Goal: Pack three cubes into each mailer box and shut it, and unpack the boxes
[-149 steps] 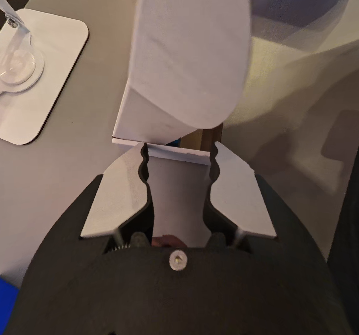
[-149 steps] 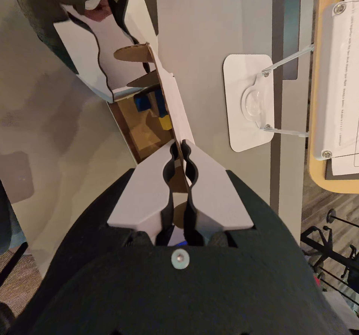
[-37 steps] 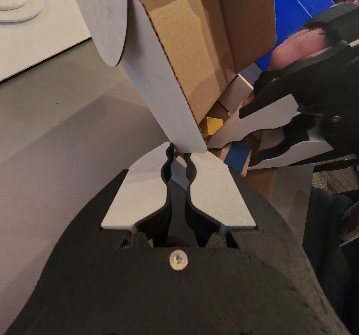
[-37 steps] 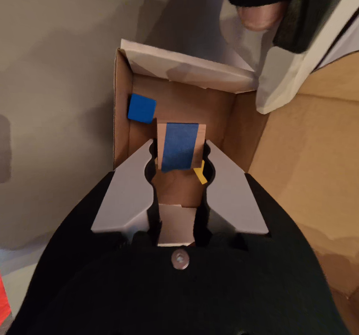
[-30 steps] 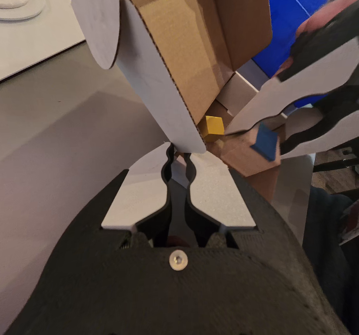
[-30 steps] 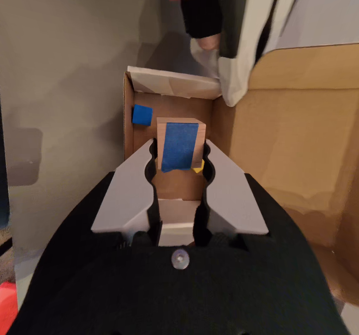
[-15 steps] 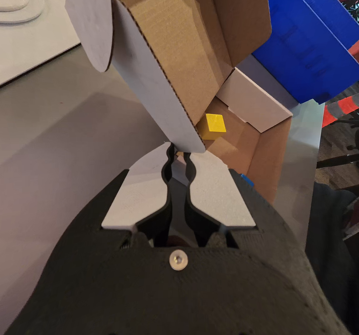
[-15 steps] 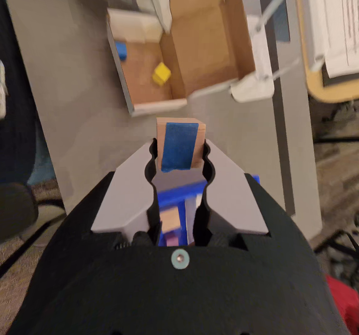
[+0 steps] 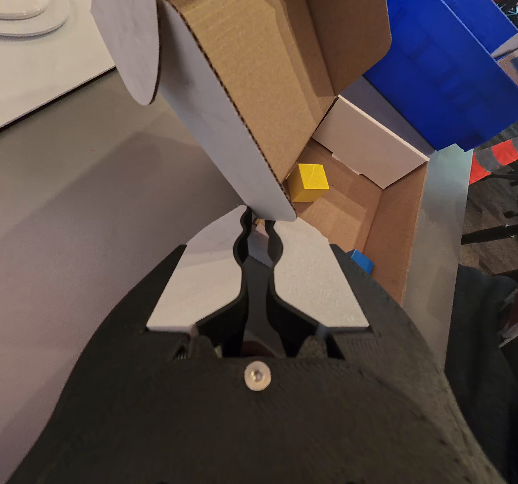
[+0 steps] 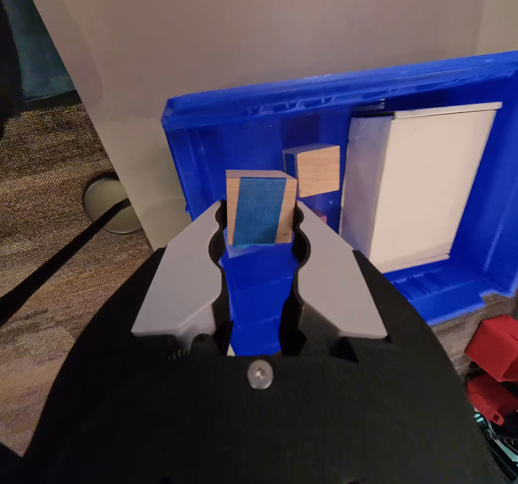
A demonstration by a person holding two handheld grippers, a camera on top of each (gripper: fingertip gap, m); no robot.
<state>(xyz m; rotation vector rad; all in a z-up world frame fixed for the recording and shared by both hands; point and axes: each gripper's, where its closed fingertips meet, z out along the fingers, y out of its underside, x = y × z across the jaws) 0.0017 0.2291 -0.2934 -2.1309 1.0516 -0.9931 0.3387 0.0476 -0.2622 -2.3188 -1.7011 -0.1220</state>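
My left gripper is shut on the lower edge of the raised lid of an open mailer box, white outside and brown inside. A yellow cube lies on the box floor. A small blue cube lies near the box's near corner, partly hidden by my gripper. My right gripper is shut on a wooden cube with blue tape and holds it above a blue bin. In the bin lie another wooden cube and a closed white mailer box.
The blue bin also shows behind the open box in the left wrist view. A white stand base sits on the grey table at far left. Red objects lie on the carpet right of the bin.
My right gripper lifted the taped wooden cube out of the open box and carried it away over the blue bin. My left gripper kept hold of the lid.
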